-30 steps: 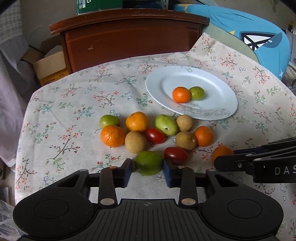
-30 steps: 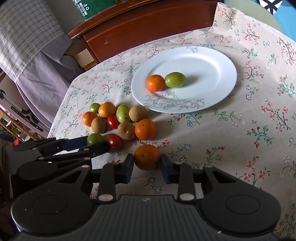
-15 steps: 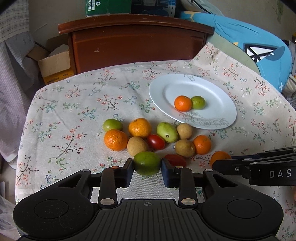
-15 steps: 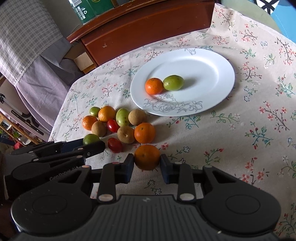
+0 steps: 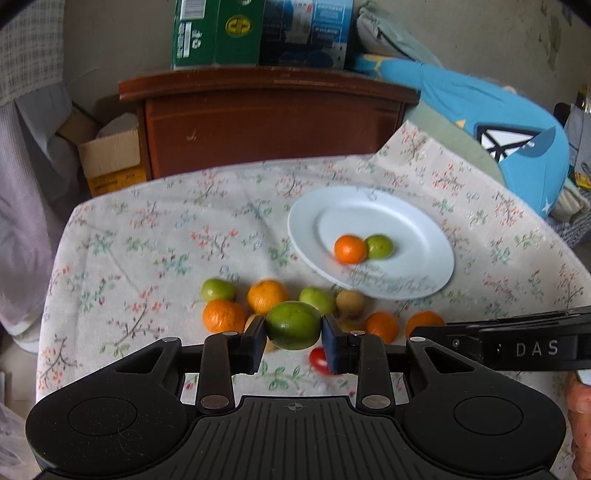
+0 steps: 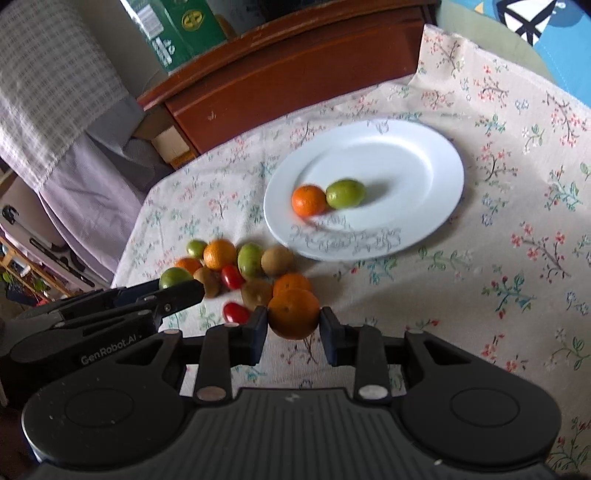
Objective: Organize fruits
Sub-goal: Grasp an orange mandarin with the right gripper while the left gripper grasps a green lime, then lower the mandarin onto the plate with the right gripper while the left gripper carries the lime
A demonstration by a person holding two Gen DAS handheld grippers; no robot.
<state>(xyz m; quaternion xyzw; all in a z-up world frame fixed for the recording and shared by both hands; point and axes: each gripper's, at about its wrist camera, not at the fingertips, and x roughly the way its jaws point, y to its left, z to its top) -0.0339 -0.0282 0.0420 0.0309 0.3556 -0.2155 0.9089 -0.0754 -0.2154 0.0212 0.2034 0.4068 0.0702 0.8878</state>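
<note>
My left gripper [image 5: 293, 338] is shut on a green fruit [image 5: 293, 325], held above the cloth. My right gripper [image 6: 293, 328] is shut on an orange [image 6: 293, 313], also held off the table. A white plate [image 5: 424, 221] sits at the back right and holds one small orange [image 5: 350, 249] beside one green fruit [image 5: 379, 246]. Below the left gripper lies a cluster of several fruits: oranges [image 5: 223, 315], green fruits [image 5: 218, 290], brown fruits [image 5: 351, 299] and a red tomato [image 5: 318, 361]. In the right wrist view, the left gripper [image 6: 177, 291] shows at the left of that cluster [image 6: 251, 260].
A floral tablecloth [image 5: 166, 236] covers the table. Behind it stands a dark wooden cabinet [image 5: 266, 122] with green and blue boxes [image 5: 218, 33] on top. A cardboard box [image 5: 110, 158] sits at the left, a blue cushion [image 5: 517, 140] at the right. A hand [image 5: 580, 413] shows at the right edge.
My left gripper has lifted the green fruit off the cloth, so the view now sits higher. My right gripper has raised the orange a little above the cluster.
</note>
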